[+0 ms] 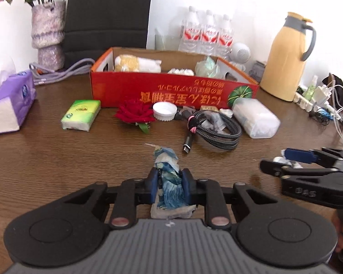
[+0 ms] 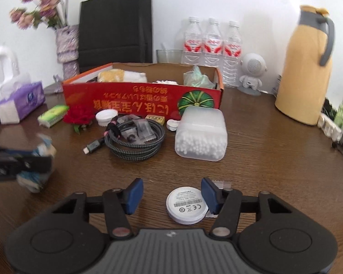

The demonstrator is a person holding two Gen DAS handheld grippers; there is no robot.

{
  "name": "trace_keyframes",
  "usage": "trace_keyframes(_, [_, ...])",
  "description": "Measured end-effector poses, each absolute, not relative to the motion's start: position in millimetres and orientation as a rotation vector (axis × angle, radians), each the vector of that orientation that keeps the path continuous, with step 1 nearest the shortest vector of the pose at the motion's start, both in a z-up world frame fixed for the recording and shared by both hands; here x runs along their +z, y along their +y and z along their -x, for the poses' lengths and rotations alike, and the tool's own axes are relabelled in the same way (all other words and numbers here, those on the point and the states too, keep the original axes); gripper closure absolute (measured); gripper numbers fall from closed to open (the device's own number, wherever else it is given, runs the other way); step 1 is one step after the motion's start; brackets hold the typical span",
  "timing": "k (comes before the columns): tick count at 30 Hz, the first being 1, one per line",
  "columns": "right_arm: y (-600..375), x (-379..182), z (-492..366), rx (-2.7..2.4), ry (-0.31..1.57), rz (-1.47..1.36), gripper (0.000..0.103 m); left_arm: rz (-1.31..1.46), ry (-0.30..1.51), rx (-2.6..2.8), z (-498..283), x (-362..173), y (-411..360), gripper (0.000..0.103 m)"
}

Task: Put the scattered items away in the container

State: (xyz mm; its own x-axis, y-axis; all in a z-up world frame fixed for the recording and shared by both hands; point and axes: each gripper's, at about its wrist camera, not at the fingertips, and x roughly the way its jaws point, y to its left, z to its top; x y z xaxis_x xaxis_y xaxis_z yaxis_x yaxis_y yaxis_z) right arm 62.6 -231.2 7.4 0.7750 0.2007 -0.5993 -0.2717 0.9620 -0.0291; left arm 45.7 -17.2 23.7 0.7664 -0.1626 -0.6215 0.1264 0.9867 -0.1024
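My left gripper point(image 1: 170, 182) is shut on a crumpled blue-and-white paper wad point(image 1: 168, 164) low over the brown table. My right gripper point(image 2: 172, 189) stands open around a flat white round disc point(image 2: 186, 205) that lies on the table; the right pad is at its edge and the left pad is apart from it. The red cardboard box point(image 1: 171, 91) stands beyond, holding a yellow-white cloth and several wads. In front of it lie a green tissue pack point(image 1: 81, 115), a red rose point(image 1: 136, 114), a white cap point(image 1: 164, 110), a coiled cable point(image 2: 135, 140) and a cotton swab box point(image 2: 200, 134).
A purple tissue box point(image 1: 9, 98) sits at the left and a vase of flowers point(image 1: 48, 36) behind it. A yellow thermos jug point(image 1: 285, 54), water bottles point(image 2: 211, 50), a white robot-shaped speaker point(image 2: 251, 73) and a power strip with cables point(image 1: 320, 100) line the back right.
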Motion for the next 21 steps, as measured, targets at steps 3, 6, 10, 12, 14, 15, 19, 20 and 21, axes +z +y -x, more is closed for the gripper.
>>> trace_keyframes(3, [-226.9, 6.0, -61.1, 0.265, 0.623, 0.144, 0.041, 0.035, 0.660, -0.146, -30.4, 28.8, -19.1, 0.083])
trace_keyframes(6, [-224.4, 6.8, -56.5, 0.280, 0.622, 0.163, 0.046, 0.047, 0.649, -0.143, -15.7, 34.7, -18.5, 0.084])
trace_keyframes(10, [-219.9, 10.3, -37.5, 0.336, 0.618, 0.197, 0.072, 0.040, 0.640, -0.149, 6.6, 37.8, -16.5, 0.084])
trace_keyframes(12, [-216.5, 12.4, -23.9, 0.366, 0.621, 0.198, 0.073, 0.040, 0.661, -0.159, 15.7, 35.9, -15.5, 0.084])
trace_keyframes(14, [-215.6, 16.6, -7.8, 0.406, 0.598, 0.180, 0.074, 0.026, 0.674, -0.178, 23.9, 34.3, -15.0, 0.084])
trace_keyframes(15, [-217.4, 19.2, 0.2, 0.405, 0.575, 0.170, 0.071, 0.015, 0.676, -0.189, 26.7, 33.8, -15.3, 0.082])
trace_keyframes(19, [-234.7, 26.1, 2.2, 0.329, 0.549, 0.116, 0.046, -0.049, 0.697, -0.174, 25.5, 28.4, -23.8, 0.067])
trace_keyframes(20, [-238.2, 25.6, -5.0, 0.313, 0.564, 0.105, 0.046, -0.058, 0.700, -0.175, 23.3, 27.4, -26.9, 0.066])
trace_keyframes(21, [-240.6, 24.1, -12.7, 0.305, 0.580, 0.094, 0.046, -0.057, 0.700, -0.182, 22.0, 25.9, -29.7, 0.057])
